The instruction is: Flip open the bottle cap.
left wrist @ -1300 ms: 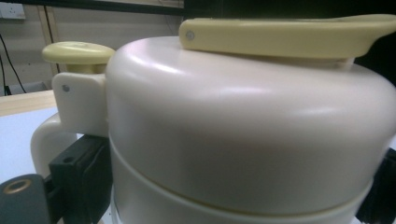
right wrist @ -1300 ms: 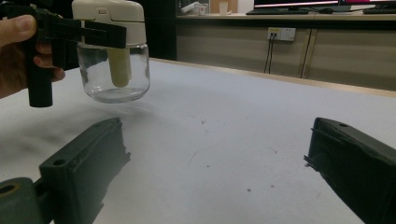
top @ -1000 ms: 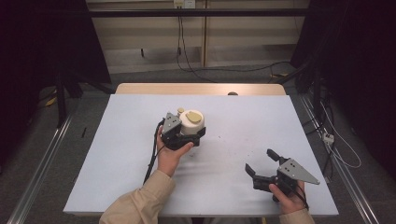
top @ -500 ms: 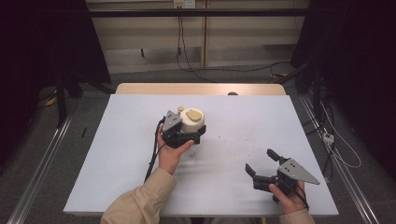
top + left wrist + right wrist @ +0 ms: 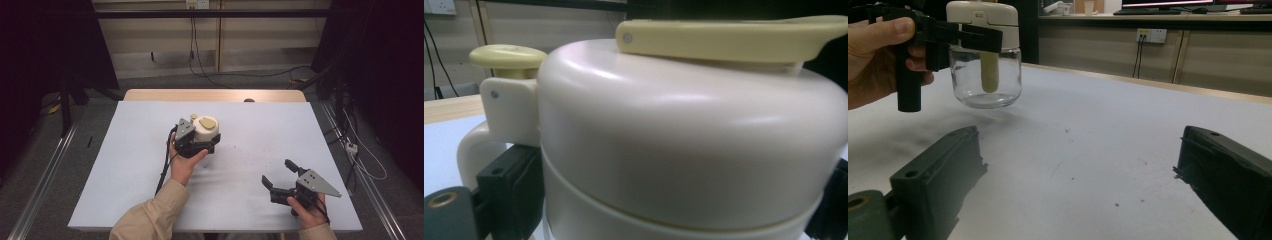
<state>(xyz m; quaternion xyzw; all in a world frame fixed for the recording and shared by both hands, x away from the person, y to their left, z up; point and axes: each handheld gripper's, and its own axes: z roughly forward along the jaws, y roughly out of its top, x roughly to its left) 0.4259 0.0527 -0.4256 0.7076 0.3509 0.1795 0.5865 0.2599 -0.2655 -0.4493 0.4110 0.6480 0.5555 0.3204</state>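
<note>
A clear glass jar (image 5: 985, 82) carries a cream lid (image 5: 206, 127) with a pale yellow flap and a side handle. My left gripper (image 5: 209, 141) is shut on the lid near the table's middle, a jaw on each side of the cream lid (image 5: 694, 130). In the right gripper view the jar seems to hang just above the white table (image 5: 1088, 125), with a shadow under it. My right gripper (image 5: 277, 171) stands open near the front right. Nothing lies between its jaws, and the right gripper (image 5: 1083, 170) faces the jar from a distance.
The white table (image 5: 125, 175) has a wooden strip along its far edge (image 5: 215, 95). A black cable (image 5: 162, 175) trails from the left gripper along the forearm. Small dark specks (image 5: 245, 150) dot the surface right of the jar. Cables lie on the floor behind.
</note>
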